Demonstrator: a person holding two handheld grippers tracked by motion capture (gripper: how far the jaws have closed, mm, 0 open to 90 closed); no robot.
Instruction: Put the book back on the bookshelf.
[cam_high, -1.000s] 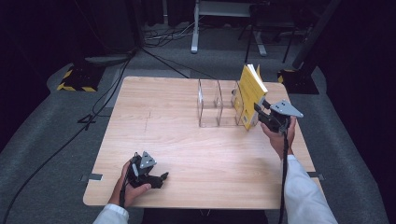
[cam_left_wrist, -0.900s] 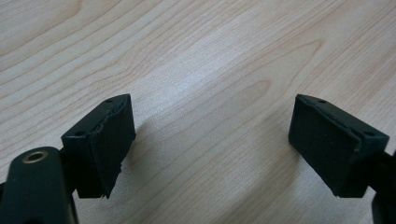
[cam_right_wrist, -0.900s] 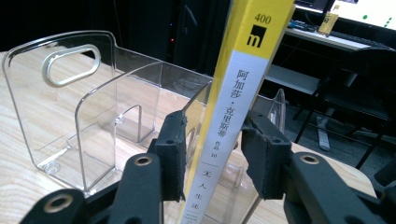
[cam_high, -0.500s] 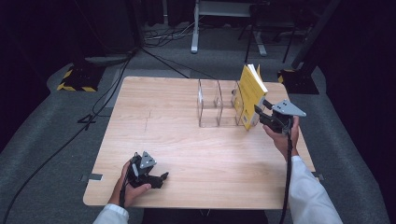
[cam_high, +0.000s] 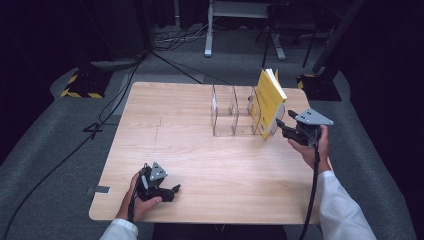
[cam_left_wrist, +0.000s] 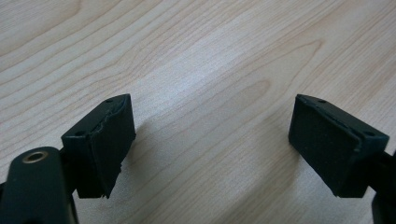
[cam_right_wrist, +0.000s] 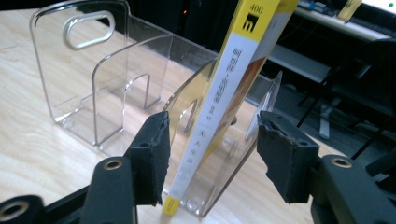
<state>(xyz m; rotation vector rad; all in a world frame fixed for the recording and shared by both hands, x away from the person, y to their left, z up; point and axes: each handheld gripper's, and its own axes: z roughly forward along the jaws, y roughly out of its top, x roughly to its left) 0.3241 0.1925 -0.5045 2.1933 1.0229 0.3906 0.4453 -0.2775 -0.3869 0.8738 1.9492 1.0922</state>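
Observation:
A yellow book (cam_high: 270, 102) stands tilted in the right-hand slot of a clear plastic divider rack (cam_high: 225, 116) on the wooden table (cam_high: 170, 125). My right gripper (cam_high: 283, 123) is at the book's near edge, open. In the right gripper view its jaws straddle the spine of the book (cam_right_wrist: 219, 102): the left pad is close to it and the right pad stands apart, with the rack (cam_right_wrist: 93, 70) behind. My left gripper (cam_high: 172, 190) rests low at the table's front left. It is open, with bare wood between its jaws (cam_left_wrist: 210, 135).
The rack's other two slots hold nothing. Black cables run across the grey floor to the left, near a yellow-and-black striped block (cam_high: 82, 82). A metal stand (cam_high: 240, 20) is beyond the far table edge. The rack sits near the table's right edge.
My right gripper has drifted very slightly to the right. The book and my left gripper have not moved.

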